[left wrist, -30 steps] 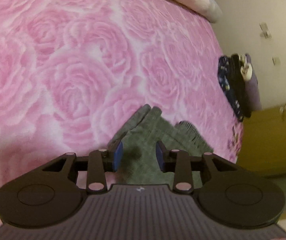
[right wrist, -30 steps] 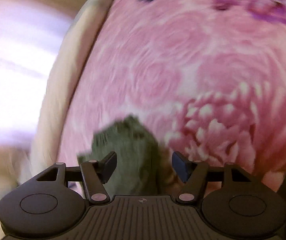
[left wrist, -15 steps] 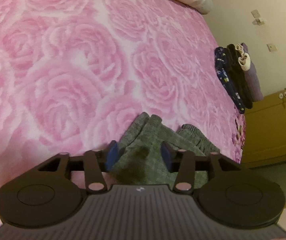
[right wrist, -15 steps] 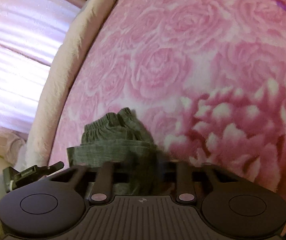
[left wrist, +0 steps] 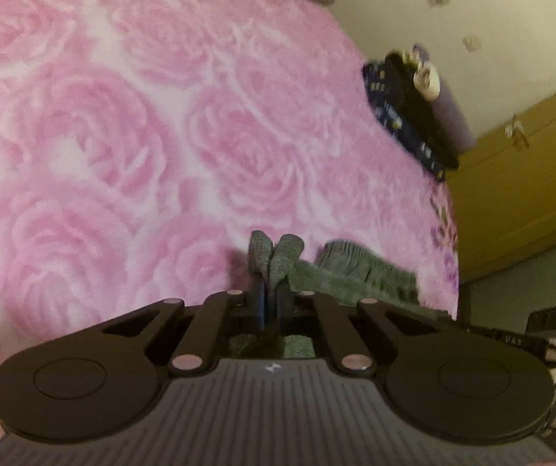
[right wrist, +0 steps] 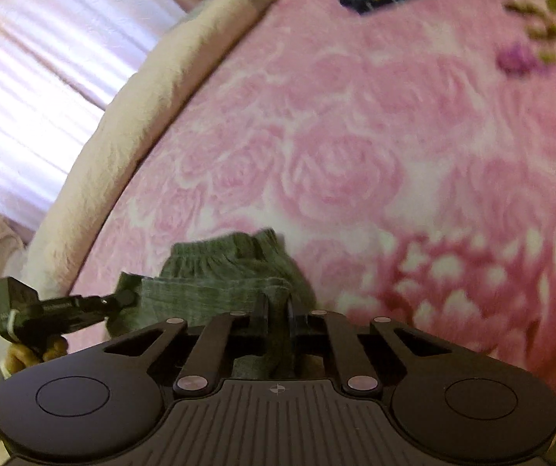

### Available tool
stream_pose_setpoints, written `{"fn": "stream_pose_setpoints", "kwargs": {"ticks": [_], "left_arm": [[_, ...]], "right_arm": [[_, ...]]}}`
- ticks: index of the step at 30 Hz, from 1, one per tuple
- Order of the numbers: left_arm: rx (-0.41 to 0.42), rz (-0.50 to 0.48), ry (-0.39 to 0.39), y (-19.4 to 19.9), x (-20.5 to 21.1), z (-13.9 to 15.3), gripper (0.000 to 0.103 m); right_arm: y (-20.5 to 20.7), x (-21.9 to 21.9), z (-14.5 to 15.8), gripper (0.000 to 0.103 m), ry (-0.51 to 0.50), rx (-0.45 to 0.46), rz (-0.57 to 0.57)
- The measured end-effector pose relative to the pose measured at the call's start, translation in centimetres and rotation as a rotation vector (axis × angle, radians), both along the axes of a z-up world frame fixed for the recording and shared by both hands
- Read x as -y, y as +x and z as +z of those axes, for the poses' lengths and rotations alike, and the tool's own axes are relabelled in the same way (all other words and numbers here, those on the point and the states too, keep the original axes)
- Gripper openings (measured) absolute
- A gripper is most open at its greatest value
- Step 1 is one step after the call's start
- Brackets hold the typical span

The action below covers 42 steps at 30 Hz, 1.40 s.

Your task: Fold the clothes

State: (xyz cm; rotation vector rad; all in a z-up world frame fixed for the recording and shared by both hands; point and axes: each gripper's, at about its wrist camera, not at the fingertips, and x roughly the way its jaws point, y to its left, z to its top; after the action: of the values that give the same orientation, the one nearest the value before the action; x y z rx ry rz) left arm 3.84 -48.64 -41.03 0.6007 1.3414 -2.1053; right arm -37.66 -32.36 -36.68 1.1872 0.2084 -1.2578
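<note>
A small grey garment (left wrist: 355,272) lies on the pink rose blanket (left wrist: 142,136) near its edge. The left gripper (left wrist: 271,291) has just squeezed its jaws tight on one bunched-up corner of the cloth. The right gripper (right wrist: 277,306) has just closed too, pinching another fold of it.

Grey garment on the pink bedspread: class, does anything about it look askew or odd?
The grey garment is bunched, not flat: the left hand-held gripper and right hand-held gripper each pinch an edge, puckering the fabric upward. Nothing damaged.
</note>
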Motion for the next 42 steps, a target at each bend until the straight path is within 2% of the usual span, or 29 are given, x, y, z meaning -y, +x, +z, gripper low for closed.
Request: {"fn": "stream_pose_setpoints", "kwargs": {"ticks": [6, 11, 14, 18, 20, 21, 22, 23, 24, 25, 27, 28, 29, 31, 32, 34, 36, 39, 42], "left_arm": [[-0.071, 0.068, -0.053, 1.6, -0.4, 2.1, 0.002], [-0.06, 0.078, -0.081, 1.2, 0.2, 2.3, 0.002], [-0.043, 0.085, -0.08, 0.7, 0.6, 1.5, 0.002], [0.017, 0.106, -0.055, 0.1, 1.1, -0.4, 0.004], [0.096, 0.121, -0.046, -0.3, 1.3, -1.0, 0.011], [0.131, 0.134, -0.043, -0.4, 1.4, -1.1, 0.018], [0.146, 0.162, -0.043, -0.2, 1.4, -1.0, 0.022], [0.151, 0.196, -0.044, 0.1, 1.3, -0.7, 0.024], [0.161, 0.231, -0.048, 0.5, 1.2, -0.3, 0.026], [0.164, 0.247, -0.062, 0.6, 0.8, 0.3, 0.026], [0.159, 0.26, -0.096, 0.8, 0.1, 1.8, 0.022], [0.155, 0.217, -0.113, 0.3, -0.4, 2.4, 0.008], [0.148, 0.149, -0.129, -0.6, -0.8, 3.1, 0.001], [0.141, 0.018, -0.146, -2.9, -1.7, 3.5, 0.0], [0.14, -0.042, -0.151, -4.3, -2.1, 3.5, 0.0], [0.146, -0.129, -0.159, -6.9, -2.7, 3.1, 0.0], [0.17, -0.15, -0.165, -9.1, -2.8, 1.9, 0.0], [0.203, -0.127, -0.173, -10.2, -2.9, 0.3, 0.0], [0.196, -0.083, -0.165, -9.5, -3.4, 1.0, 0.0]], "right_arm": [[1.1, 1.0, 2.4, 0.007, -0.092, -0.084, 0.039], [2.0, 2.4, 3.1, 0.007, -0.13, -0.166, 0.066], [2.2, 3.4, 2.3, 0.007, -0.113, -0.197, 0.074], [2.4, 4.6, 0.7, 0.007, -0.089, -0.23, 0.076], [2.5, 5.3, -0.3, 0.008, -0.057, -0.232, 0.061], [2.6, 5.7, -0.8, 0.009, -0.031, -0.234, 0.059], [2.6, 6.0, -1.0, 0.016, -0.006, -0.249, 0.047], [2.6, 6.0, -0.9, 0.047, 0.007, -0.273, 0.015], [2.6, 5.6, -0.4, 0.063, -0.012, -0.309, -0.035], [2.6, 5.2, 0.1, 0.064, -0.031, -0.342, -0.083], [2.5, 4.4, 1.4, 0.064, -0.054, -0.344, -0.108], [2.4, 4.1, 2.0, 0.063, -0.065, -0.343, -0.118], [2.7, 3.7, 2.6, 0.063, -0.075, -0.326, -0.101], [3.9, 3.3, 3.4, 0.045, -0.094, -0.321, -0.03], [4.7, 3.6, 3.2, 0.031, -0.081, -0.326, 0.013], [5.6, 4.2, 2.1, 0.03, -0.053, -0.336, 0.058], [6.0, 5.1, 0.4, 0.03, -0.025, -0.346, 0.068], [5.9, 5.9, -2.1, 0.03, 0.02, -0.349, 0.064], [5.2, 5.5, -1.5, 0.031, 0.016, -0.335, 0.037]]}}
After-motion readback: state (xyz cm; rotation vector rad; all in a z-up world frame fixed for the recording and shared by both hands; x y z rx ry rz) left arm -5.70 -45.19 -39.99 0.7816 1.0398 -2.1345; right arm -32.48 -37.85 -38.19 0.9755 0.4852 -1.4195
